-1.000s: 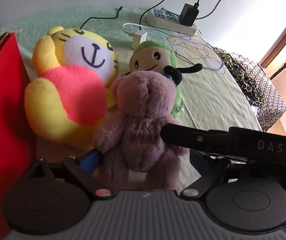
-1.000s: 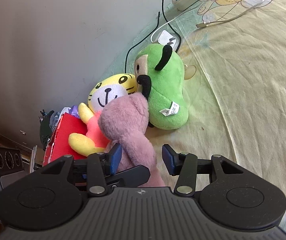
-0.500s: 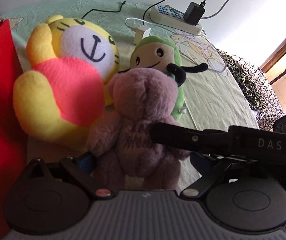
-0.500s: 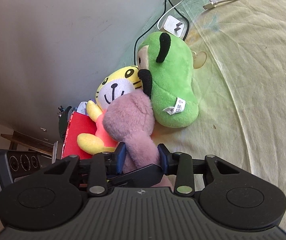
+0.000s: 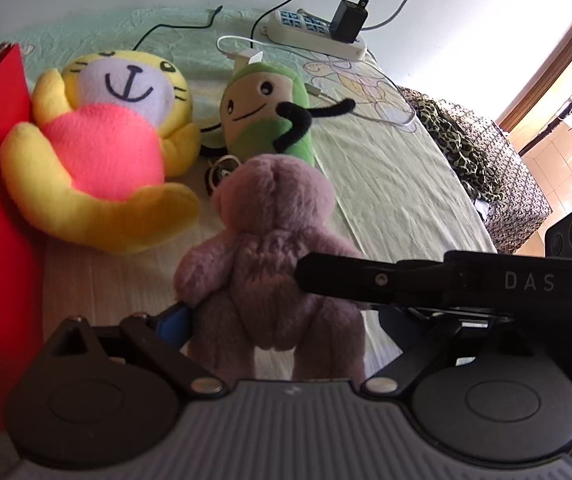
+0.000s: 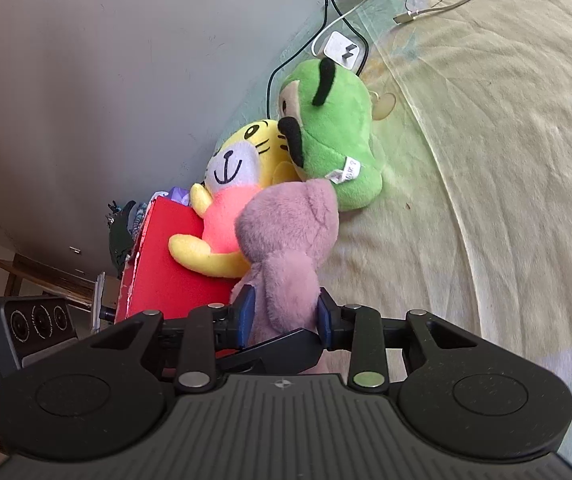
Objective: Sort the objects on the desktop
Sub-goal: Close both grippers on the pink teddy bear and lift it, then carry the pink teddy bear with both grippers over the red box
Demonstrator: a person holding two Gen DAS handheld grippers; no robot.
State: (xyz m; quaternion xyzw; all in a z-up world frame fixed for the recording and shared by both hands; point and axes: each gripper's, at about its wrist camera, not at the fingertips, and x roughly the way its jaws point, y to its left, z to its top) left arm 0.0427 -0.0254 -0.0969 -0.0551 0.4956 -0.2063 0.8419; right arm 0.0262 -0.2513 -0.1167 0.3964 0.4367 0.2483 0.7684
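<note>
The right gripper is clenched on the mauve plush bear, pads squeezing its lower body; the left gripper stands released around its legs; the bear sits toward the cloth-covered worktop's wall-side edge beside the yellow tiger toy; it looks light, soft and compressible, best pinched at the torso.

The right gripper is closing its two blue-padded fingers on the lower body of the pink plush bear, with both pads pressing into the fur from opposite sides. The left gripper is facing the same bear from behind; its left blue pad is touching the bear's side, while its right finger is hidden behind the right gripper's black arm, so its grip cannot be confirmed.
</note>
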